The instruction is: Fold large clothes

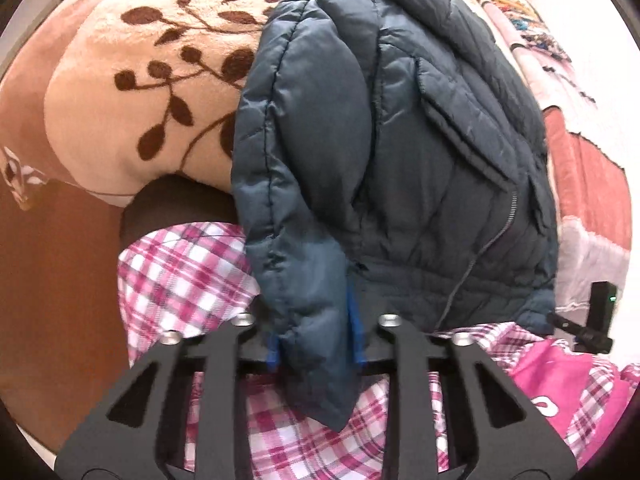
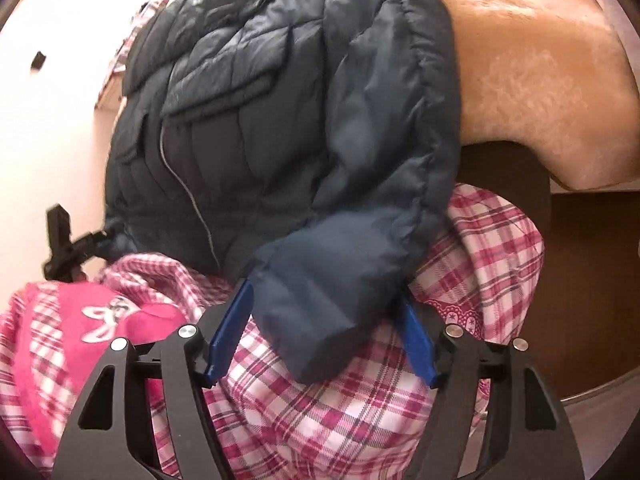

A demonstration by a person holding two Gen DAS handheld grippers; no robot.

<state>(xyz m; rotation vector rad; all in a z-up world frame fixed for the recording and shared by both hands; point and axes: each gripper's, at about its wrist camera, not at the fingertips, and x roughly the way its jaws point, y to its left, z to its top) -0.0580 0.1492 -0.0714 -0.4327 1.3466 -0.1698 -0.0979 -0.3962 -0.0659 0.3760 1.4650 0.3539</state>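
Between the blue fingers [image 1: 354, 312] of the left gripper [image 1: 314, 344] a sleeve cuff [image 1: 316, 344] of the dark blue quilted jacket [image 1: 400, 140] is held, the jaws being closed against the padded cloth on both sides. In the right wrist view the other sleeve cuff [image 2: 320, 320] is seen between the blue fingers [image 2: 230, 328] of the right gripper [image 2: 320, 336]; there the jaws stand wider, and whether the cloth is truly pinched or only lies between them cannot be told.

Beneath both pairs of jaws a pink and white plaid garment [image 1: 192, 276] is spread, with a solid pink patch [image 2: 96, 320] bearing a white bow print lying to the left of the right jaws.

Ahead of the jaws the body of the jacket is draped, its grey zipper [image 1: 484, 248] and a flapped pocket [image 1: 460, 128] facing the camera. A black clip-like device [image 1: 592, 320] is seen at its lower hem, to the right of the left jaws.

Farther off, left of and beyond the left jaws, a cream blanket with brown leaf pattern [image 1: 140, 92] is laid over the bed. A pale patchwork cover [image 1: 580, 160] lies to the far right.
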